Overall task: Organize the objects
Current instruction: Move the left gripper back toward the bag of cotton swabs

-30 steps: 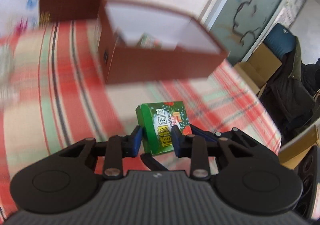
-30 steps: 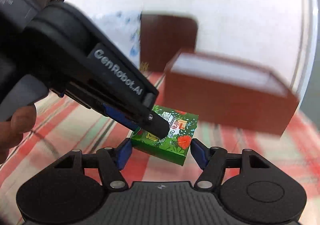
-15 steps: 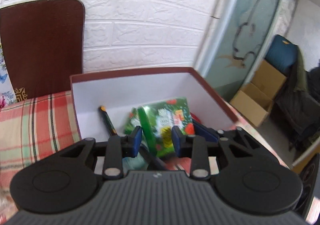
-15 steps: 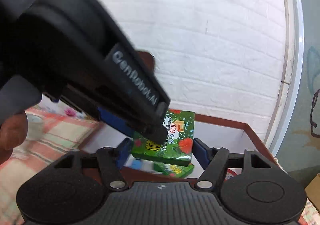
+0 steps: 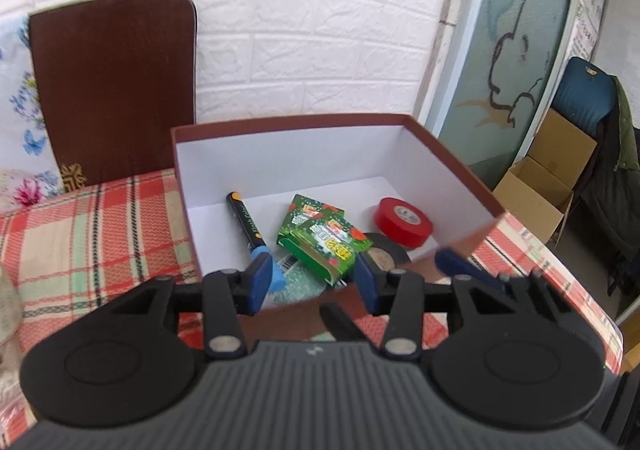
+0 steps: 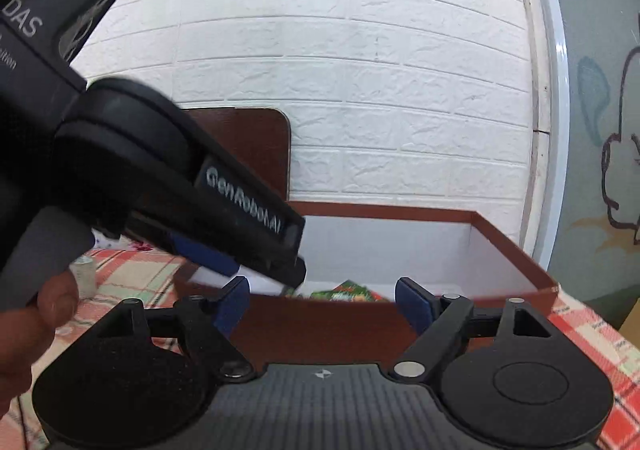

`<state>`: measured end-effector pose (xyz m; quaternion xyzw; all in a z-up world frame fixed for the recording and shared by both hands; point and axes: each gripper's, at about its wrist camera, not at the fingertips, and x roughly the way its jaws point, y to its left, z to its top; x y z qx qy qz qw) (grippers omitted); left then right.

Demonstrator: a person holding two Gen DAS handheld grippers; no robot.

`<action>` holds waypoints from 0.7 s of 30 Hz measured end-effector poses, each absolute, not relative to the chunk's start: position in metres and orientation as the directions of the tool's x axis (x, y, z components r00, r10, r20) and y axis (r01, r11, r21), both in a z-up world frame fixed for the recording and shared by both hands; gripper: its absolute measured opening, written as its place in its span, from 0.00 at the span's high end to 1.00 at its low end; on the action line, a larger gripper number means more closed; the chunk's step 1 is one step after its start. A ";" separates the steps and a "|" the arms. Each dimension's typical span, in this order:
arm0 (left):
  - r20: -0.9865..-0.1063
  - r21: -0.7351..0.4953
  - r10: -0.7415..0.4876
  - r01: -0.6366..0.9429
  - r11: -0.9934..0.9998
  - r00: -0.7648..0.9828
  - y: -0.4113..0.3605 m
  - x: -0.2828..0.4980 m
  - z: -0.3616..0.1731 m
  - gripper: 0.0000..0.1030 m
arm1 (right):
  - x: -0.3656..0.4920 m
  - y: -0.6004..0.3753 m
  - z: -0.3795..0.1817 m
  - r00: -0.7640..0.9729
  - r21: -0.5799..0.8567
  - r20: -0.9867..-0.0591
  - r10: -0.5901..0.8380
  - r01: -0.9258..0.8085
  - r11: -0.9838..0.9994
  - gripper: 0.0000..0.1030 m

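A brown box [image 5: 456,166] with a white inside stands on the plaid cloth [image 5: 100,234]. Inside lie two green floral packets [image 5: 326,246], one on top of the other, a black marker [image 5: 244,224], a red tape roll [image 5: 403,220] and a black tape roll [image 5: 386,252]. My left gripper [image 5: 312,282] is open and empty just above the box's near wall. My right gripper [image 6: 322,306] is open and empty in front of the box [image 6: 516,270], with the left gripper's body [image 6: 168,178] close on its left. The packets [image 6: 344,292] peek over the wall.
A dark brown chair back [image 5: 112,90] stands behind the table against a white brick wall. Cardboard boxes [image 5: 548,186] and a coat sit on the floor at right. A small white roll [image 6: 82,276] stands on the cloth at left.
Both grippers opened and let go of the green packet. It dropped into the box onto the other packet. Both grippers drew back a little.
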<state>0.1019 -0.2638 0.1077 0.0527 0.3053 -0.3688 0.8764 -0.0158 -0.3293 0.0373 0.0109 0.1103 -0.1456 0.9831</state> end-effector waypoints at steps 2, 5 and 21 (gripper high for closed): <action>-0.554 -0.120 -0.618 0.681 0.722 0.558 -0.252 0.087 0.110 0.54 | -0.028 -0.316 0.034 0.933 0.009 -0.243 -0.266 0.276 0.961 0.21; -0.551 -0.107 -0.606 0.672 0.733 0.573 -0.234 0.069 0.106 0.54 | -0.036 -0.294 0.026 0.923 0.034 -0.318 -0.216 0.239 0.970 0.21; -0.692 -0.063 -0.391 0.489 0.870 0.607 -0.139 0.050 0.053 0.53 | -0.053 -0.244 0.004 0.854 0.071 -0.512 -0.091 0.148 0.986 0.26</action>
